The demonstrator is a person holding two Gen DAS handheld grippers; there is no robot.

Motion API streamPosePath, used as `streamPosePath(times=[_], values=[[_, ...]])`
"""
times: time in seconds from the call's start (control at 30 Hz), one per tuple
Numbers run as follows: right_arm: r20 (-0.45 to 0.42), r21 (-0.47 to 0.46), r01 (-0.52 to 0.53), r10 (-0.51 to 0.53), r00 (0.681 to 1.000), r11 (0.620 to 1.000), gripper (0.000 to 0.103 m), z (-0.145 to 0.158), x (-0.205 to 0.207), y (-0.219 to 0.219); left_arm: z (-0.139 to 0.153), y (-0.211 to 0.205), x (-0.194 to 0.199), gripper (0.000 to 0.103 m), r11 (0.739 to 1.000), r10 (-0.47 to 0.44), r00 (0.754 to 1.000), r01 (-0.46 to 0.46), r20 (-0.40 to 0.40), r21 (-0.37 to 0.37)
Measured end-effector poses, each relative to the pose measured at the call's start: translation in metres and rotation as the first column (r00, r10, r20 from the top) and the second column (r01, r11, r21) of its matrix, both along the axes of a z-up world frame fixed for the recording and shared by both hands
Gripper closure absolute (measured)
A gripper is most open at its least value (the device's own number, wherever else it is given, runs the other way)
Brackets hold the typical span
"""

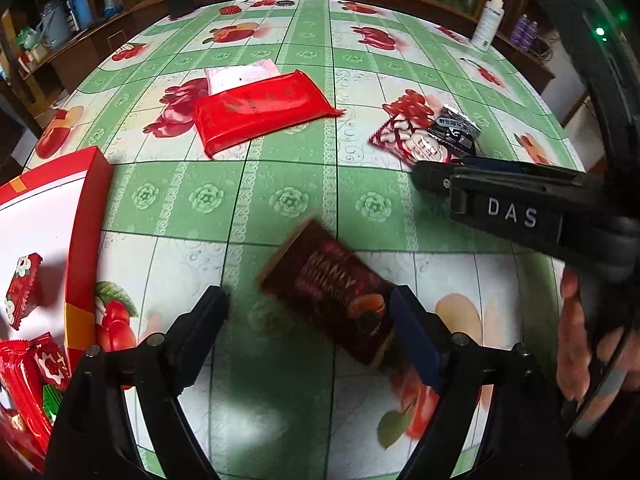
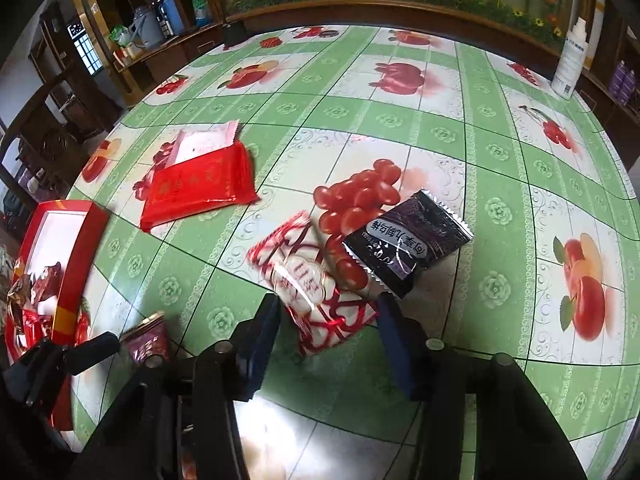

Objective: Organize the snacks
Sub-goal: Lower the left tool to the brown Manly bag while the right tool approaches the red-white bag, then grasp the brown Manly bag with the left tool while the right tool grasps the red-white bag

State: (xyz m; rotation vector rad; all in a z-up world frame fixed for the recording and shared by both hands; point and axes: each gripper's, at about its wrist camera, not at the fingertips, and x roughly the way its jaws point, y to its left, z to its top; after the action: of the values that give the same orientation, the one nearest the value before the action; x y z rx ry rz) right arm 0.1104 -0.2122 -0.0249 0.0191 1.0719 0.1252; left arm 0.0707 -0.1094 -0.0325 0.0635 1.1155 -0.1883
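Plainly, two packets each sit in front of a pair of tongs, so the reach comes down to angle.
Left gripper (image 1: 310, 312): jaws wide, nothing pressed; the dark maroon packet (image 1: 328, 294) lies on the tablecloth (image 1: 240, 200) between and just ahead of the fingers.
Maroon packet axis: long side runs diagonally, far-left to near-right, its near end just beside the right-hand finger; a wrist roll looks needed to close across the narrow side.
Right gripper (image 2: 326, 312): jaws part open, not gripping; the red-and-white lattice packet (image 2: 312, 284) lies with its near end between the fingertips.
Lattice packet axis: slanted, far-left to near-right.
Black packet (image 2: 404, 248): just beyond, to the right, overlapping the lattice one.
Red box (image 1: 86, 248): on the left, nearer the left hand, already holding small red snacks.
Large red pouch (image 1: 260, 110): well beyond both.
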Motion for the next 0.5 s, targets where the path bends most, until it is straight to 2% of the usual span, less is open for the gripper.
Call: streamPosePath(times=[0.03, 0.1, 0.2, 0.3, 0.4, 0.47, 0.5], values=[[0.004, -0.007, 0.005, -0.005, 1.0, 1.0, 0.058, 0.0, 0.0, -0.001, 0.0, -0.001, 0.001, 0.016, 1.0, 0.006, 1.0, -0.006, -0.006, 0.005], [0.01, -0.017, 0.003, -0.003, 1.0, 1.0, 0.059, 0.0, 0.001, -0.001, 0.0, -0.002, 0.001, 0.016, 1.0, 0.016, 1.0, -0.016, -0.024, 0.004], [-0.011, -0.034, -0.032, 0.031, 0.999, 0.999, 0.058, 0.0, 0.0, 0.0, 0.003, 0.005, 0.0, 0.016, 0.997, 0.018, 0.998, -0.021, -0.052, -0.068], [-0.03, 0.017, -0.025, 0.025, 0.999, 1.0, 0.055, 0.001, 0.001, -0.007, 0.004, 0.009, 0.002, 0.016, 0.993, 0.035, 0.998, -0.042, -0.058, -0.113], [-0.021, 0.02, -0.009, 0.01, 1.0, 1.0, 0.05, 0.001, 0.005, -0.009, 0.002, 0.003, 0.001, 0.016, 0.998, 0.028, 0.999, -0.03, -0.033, -0.064], [-0.005, 0.004, -0.008, 0.008, 1.0, 1.0, 0.038, 0.0, 0.009, -0.005, 0.0, -0.003, -0.001, 0.016, 1.0, 0.011, 1.0, -0.012, -0.012, -0.029], [0.005, -0.002, -0.008, 0.008, 1.0, 1.0, 0.036, -0.001, 0.01, -0.003, -0.001, -0.006, -0.001, 0.016, 1.0, -0.001, 1.0, 0.001, 0.002, -0.009]])
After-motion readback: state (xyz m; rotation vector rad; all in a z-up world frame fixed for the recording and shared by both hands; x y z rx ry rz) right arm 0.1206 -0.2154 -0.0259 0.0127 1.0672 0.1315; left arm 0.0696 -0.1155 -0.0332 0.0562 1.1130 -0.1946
